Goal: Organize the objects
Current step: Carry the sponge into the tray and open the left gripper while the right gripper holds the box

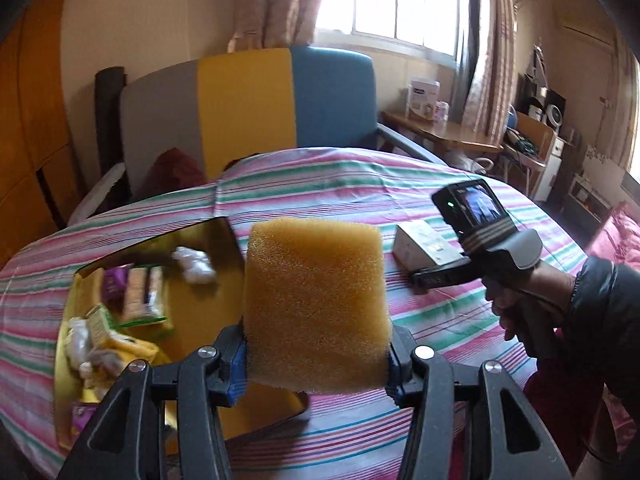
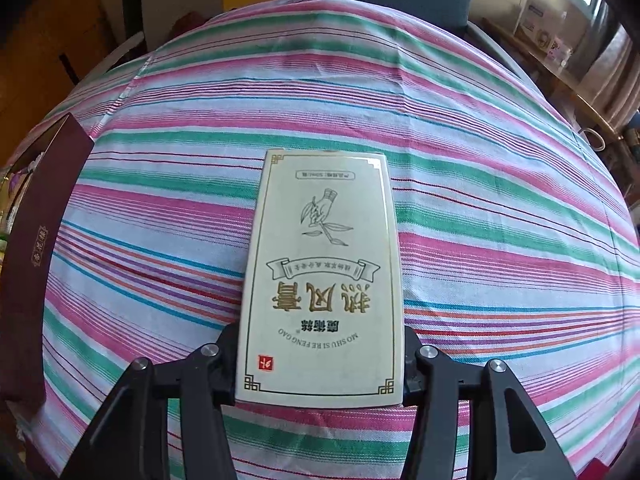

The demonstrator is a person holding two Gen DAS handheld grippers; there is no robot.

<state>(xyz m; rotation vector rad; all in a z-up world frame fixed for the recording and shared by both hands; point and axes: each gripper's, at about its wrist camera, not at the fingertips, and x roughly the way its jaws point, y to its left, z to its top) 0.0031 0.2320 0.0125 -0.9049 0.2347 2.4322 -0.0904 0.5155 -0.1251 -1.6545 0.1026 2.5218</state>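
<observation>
The left gripper (image 1: 316, 364) held its jaws clamped on the yellow sponge (image 1: 314, 304) above the open box (image 1: 192, 292); the right gripper (image 2: 320, 364) clamped the white carton (image 2: 322, 276) on the striped bed (image 2: 480, 200). Releasing the sponge low over the box's bare corner would serve best.

Stripes and yellow foam
Yellow sponge (image 1: 314, 304) is glowing over the pink, green and white striped bedsheet (image 1: 460, 308); cream box (image 2: 322, 280) is showing gold lettering.

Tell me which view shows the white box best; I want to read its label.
The right wrist view: the white box fills the centre, its printed top facing the camera, upside down, between the right gripper's jaws. The left wrist view shows it small, at an angle, partly hidden by that gripper.
</observation>
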